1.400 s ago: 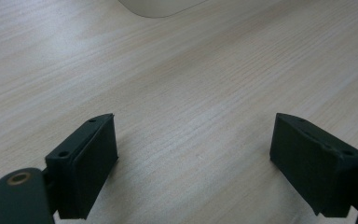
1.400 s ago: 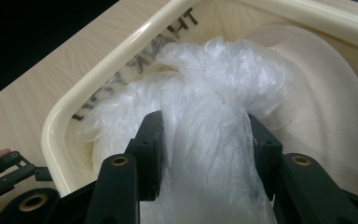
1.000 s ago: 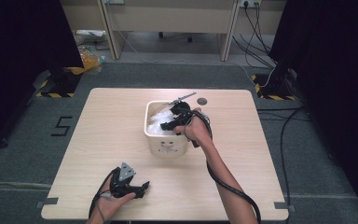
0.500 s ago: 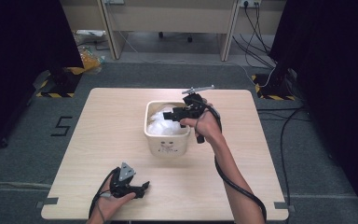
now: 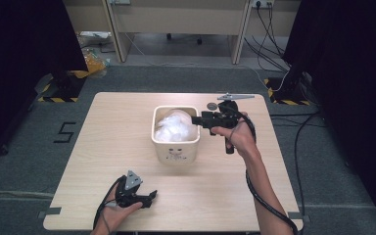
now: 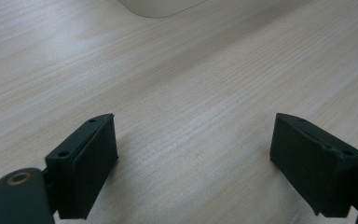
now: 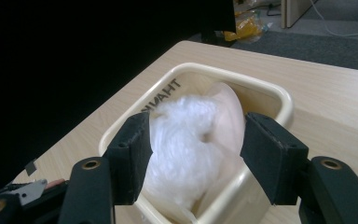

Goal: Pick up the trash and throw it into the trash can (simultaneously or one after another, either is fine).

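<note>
A cream plastic tub stood near the middle of the light wooden table, and a fluffy white bundle lay inside it, rising about to the rim. Seen through the right gripper view, the bundle looked like soft white wadding with a smoother pale piece tucked behind it, and dark letters ran along the tub's inner wall.

The right gripper hung level just over the tub's right rim, its tips pointing toward the bundle, held in a hand at the right side of the table. Its jaws had just been opening and stood well apart, with nothing clamped between them; in its own view the white bundle showed past the gap, below and beyond the pads.

The left gripper rested low over the near edge of the table, well apart from the tub. Its jaws stood wide apart over bare wood, with the tub's rounded base just visible at the top of its view.
</note>
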Motion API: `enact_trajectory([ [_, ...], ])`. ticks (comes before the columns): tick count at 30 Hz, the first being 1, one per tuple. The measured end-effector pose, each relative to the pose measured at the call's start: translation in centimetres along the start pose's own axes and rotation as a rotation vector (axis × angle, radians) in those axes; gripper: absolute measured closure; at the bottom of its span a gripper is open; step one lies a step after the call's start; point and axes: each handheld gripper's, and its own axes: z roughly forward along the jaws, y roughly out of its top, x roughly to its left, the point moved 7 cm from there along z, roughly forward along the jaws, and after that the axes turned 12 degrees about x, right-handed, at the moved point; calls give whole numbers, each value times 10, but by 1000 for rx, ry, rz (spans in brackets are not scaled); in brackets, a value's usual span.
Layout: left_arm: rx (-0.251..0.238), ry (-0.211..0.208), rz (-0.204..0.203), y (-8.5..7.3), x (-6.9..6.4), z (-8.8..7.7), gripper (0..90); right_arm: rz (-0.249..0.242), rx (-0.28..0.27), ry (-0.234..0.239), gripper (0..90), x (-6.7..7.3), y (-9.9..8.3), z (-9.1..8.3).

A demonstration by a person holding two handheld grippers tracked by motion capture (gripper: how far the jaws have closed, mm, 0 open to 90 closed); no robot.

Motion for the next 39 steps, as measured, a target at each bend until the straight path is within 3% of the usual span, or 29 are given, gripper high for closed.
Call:
enact_trajectory([
  [10,-3,0,-3,0,0,0,140,19,-10,-41,414,-20,-33,-19],
  [20,-1,1,0,0,0,0,140,29,-39,-69,395,-28,-59,-35],
  [24,-3,1,-2,0,0,0,140,38,-42,-73,377,-30,-70,-38],
  [28,-3,0,-2,0,0,0,140,13,-25,-100,347,-31,-83,-37],
  [31,-3,1,-2,0,0,0,140,9,-26,-94,339,-30,-92,-37],
  [39,-3,1,-2,0,0,0,140,21,-14,-107,328,-33,-116,-33],
])
